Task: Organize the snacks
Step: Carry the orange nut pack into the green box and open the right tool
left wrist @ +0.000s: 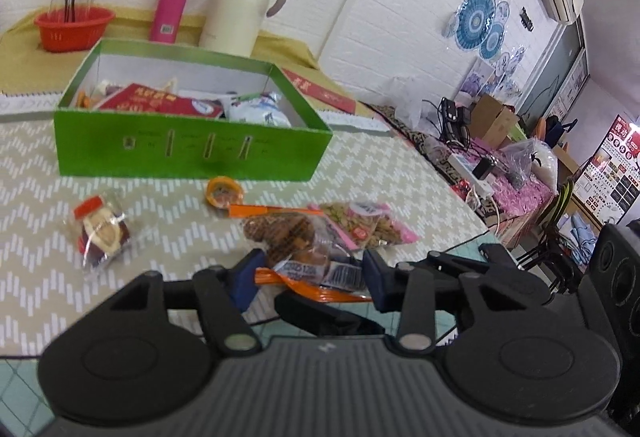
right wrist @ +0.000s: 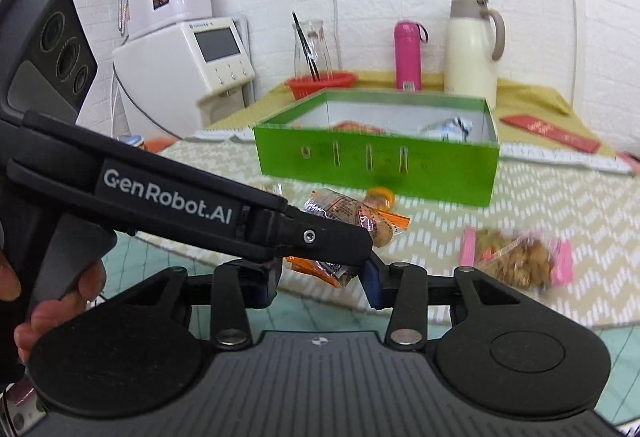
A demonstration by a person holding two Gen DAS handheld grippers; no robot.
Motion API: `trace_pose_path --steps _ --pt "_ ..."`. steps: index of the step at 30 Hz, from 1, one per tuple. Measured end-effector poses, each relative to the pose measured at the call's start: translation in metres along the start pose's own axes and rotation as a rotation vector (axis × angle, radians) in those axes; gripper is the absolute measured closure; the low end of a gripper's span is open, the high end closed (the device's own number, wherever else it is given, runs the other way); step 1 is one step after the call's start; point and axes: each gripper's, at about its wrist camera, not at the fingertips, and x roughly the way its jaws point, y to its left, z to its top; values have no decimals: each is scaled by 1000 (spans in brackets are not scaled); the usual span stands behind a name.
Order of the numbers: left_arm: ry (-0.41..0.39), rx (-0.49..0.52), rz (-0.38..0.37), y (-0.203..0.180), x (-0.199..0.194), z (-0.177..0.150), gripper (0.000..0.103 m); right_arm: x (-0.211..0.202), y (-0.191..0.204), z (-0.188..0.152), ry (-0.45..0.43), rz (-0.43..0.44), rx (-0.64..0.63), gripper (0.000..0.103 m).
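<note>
Both grippers meet over one orange-edged snack packet [left wrist: 304, 269] at the near edge of the table. The left gripper [left wrist: 310, 277] has its blue pads pressed on the packet's sides, grasping it. The right gripper [right wrist: 322, 277] has the packet's near end between its jaws, but the left one crosses in front and I cannot tell whether it is clamped.

At two o'clock from the packet lies a pink-edged nut packet [right wrist: 516, 257]. At ten o'clock sits a clear-wrapped sweet [left wrist: 102, 233], with a small orange cup [left wrist: 224, 193] at twelve. Farther out at twelve stands the green box [left wrist: 192, 153], already holding several snacks. Behind it are a pink flask [left wrist: 172, 1] and a cream jug [left wrist: 244, 1].
</note>
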Motion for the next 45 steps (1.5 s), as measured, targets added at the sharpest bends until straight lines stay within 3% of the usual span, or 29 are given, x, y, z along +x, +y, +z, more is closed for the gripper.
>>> trace_pose_path --steps 5,11,17,27,29,30,31,32,35,45 --pt "-92 40 24 -4 -13 34 61 5 -6 34 -81 21 -50 30" --pt "-133 37 33 6 -7 77 62 28 -22 64 -159 51 -77 30" --pt "-129 -24 6 33 27 107 62 61 -41 85 -147 40 -73 30" --pt "-77 -72 5 68 83 123 62 108 -67 77 -106 26 -20 30" --pt "-77 -79 23 75 91 122 58 115 -70 74 -105 21 -27 29" --pt "-96 -84 60 78 92 121 31 118 -70 72 -106 6 -37 26" --pt "-143 -87 111 80 89 120 14 119 -70 71 -105 -23 -50 11" --pt "-190 -78 159 81 86 119 14 118 -69 69 -111 -56 -62 0" --pt "-174 -86 265 87 84 123 14 112 -70 63 -148 -102 -99 0" --pt "-192 -37 351 79 67 118 14 103 -64 66 -126 -84 -84 0"
